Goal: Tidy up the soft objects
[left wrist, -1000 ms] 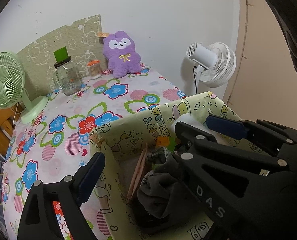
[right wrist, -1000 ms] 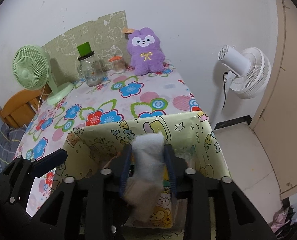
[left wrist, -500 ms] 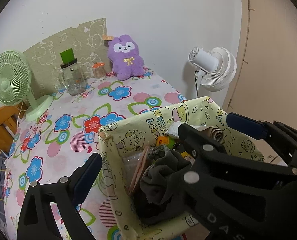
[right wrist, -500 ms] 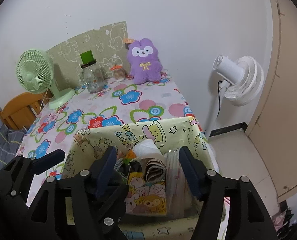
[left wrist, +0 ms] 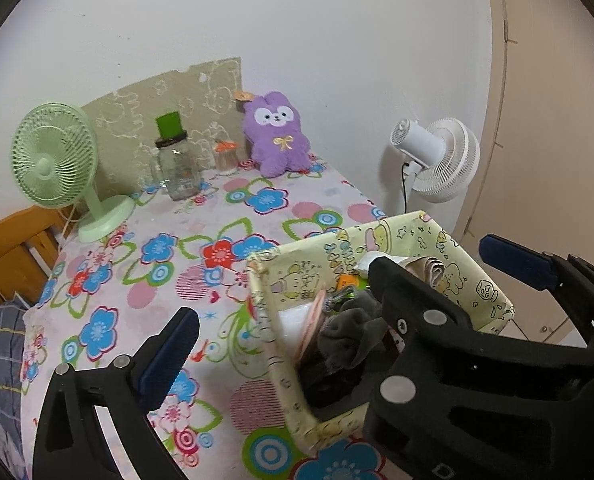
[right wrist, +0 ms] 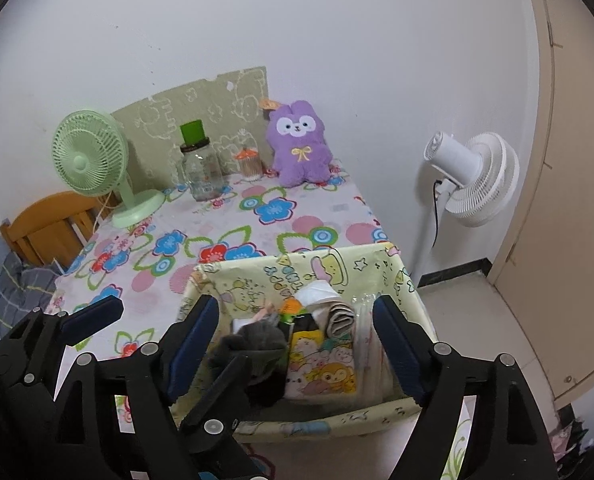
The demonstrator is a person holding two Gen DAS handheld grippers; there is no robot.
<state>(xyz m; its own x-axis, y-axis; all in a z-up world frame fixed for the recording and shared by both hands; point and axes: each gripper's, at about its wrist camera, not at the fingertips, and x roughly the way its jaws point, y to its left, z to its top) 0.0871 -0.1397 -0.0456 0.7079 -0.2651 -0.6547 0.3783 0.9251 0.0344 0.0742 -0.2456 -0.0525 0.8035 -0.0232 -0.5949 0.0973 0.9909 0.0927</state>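
A soft-sided fabric bin [right wrist: 337, 276], pale yellow and printed with cartoon animals, stands at the near edge of the surface [right wrist: 225, 220], which is draped in a smooth cloth of bright blue, red and pink flowers. In the right wrist view the right claw [right wrist: 297, 344] fills the lower centre of the frame with its blue-padded black fingers spread wide and nothing between them, straddling the bin's open top. Inside lie a crumpled grey sock [right wrist: 253, 340] at the left, a striped rolled cloth [right wrist: 339, 318] and a white fluffy piece [right wrist: 317, 290] toward the middle, and a flat pack printed with cartoon faces [right wrist: 323, 368] at the front. The left claw [left wrist: 337, 308], seen in the left wrist view at the bottom of the frame, is likewise open and holds nothing, one finger over the flowered cloth at lower left and the other off the bin's right side; the same bin [left wrist: 417, 240] sits in the centre right of that view, with the right tool's black frame across it. At the far end against the wall sit a plush purple bunny [right wrist: 299, 142], a clear glass jar with a green lid [right wrist: 199, 168], a small orange-capped jar [right wrist: 249, 164] and a round mint-green table fan [right wrist: 91, 154]. A white standing fan [right wrist: 473, 178] is on the floor at the right.
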